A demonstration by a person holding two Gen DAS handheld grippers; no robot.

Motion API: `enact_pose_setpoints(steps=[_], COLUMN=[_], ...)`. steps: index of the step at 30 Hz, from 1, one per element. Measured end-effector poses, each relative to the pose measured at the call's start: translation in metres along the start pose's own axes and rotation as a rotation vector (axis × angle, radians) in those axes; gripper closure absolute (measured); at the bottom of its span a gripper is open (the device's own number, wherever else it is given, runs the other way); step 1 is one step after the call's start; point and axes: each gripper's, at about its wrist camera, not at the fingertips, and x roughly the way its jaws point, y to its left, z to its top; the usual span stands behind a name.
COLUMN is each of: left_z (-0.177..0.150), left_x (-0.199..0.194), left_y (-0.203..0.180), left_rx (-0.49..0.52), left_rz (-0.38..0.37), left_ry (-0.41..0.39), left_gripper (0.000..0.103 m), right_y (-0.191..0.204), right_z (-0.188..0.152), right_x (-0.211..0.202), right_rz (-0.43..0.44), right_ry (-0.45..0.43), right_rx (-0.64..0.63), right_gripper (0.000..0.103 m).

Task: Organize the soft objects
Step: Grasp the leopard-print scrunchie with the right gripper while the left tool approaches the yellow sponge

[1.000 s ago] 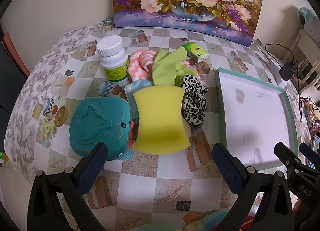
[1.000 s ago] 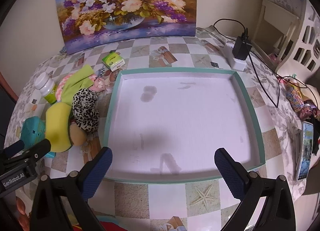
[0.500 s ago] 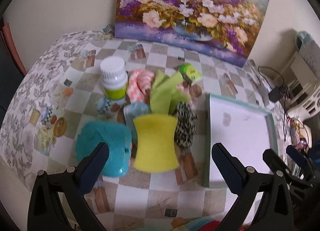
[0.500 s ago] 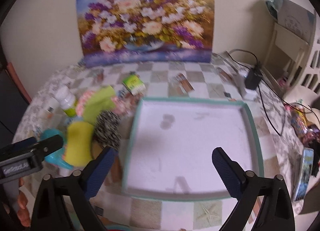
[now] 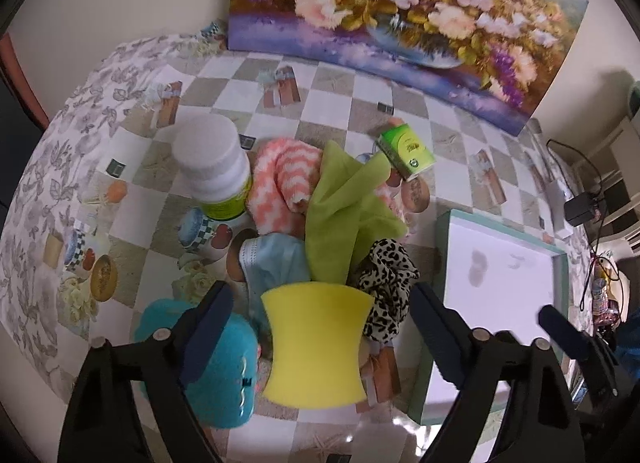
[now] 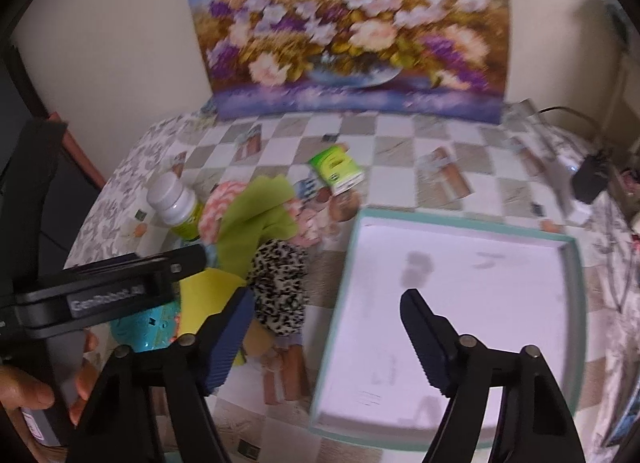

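A pile of soft things lies left of the teal-rimmed white tray: a yellow sponge, a leopard-print scrunchie, a green cloth, a pink chevron cloth, a blue face mask and a teal plush piece. My left gripper hovers above the sponge, jaws closing, not touching it. My right gripper hangs over the tray's left rim, jaws closing on nothing. The tray holds nothing.
A white pill bottle and a small green box stand by the pile. A flower painting leans on the wall behind. A charger and cable lie at far right.
Both views pulled back from the table and show more of the painting. The right view swung left toward the pile. Both pairs of jaws stand narrower than before.
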Motion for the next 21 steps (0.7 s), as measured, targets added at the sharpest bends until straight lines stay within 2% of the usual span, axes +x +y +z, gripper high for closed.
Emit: enact_pose_setpoints(steps=[8, 21], left_z=[0.006, 0.009], left_x=[0.018, 0.030], left_y=[0.003, 0.000], left_rx=[-0.026, -0.028], left_rz=[-0.022, -0.044], left_ry=[0.036, 0.060], left_gripper=[0.016, 0.016], right_y=[0.008, 0.018], right_z=[-0.001, -0.008], right_x=[0.047, 0.085], right_rz=[0.064, 0.102], right_ry=[0.102, 0.155], right_rx=[-0.020, -0.022], right_gripper=[0.041, 0.050])
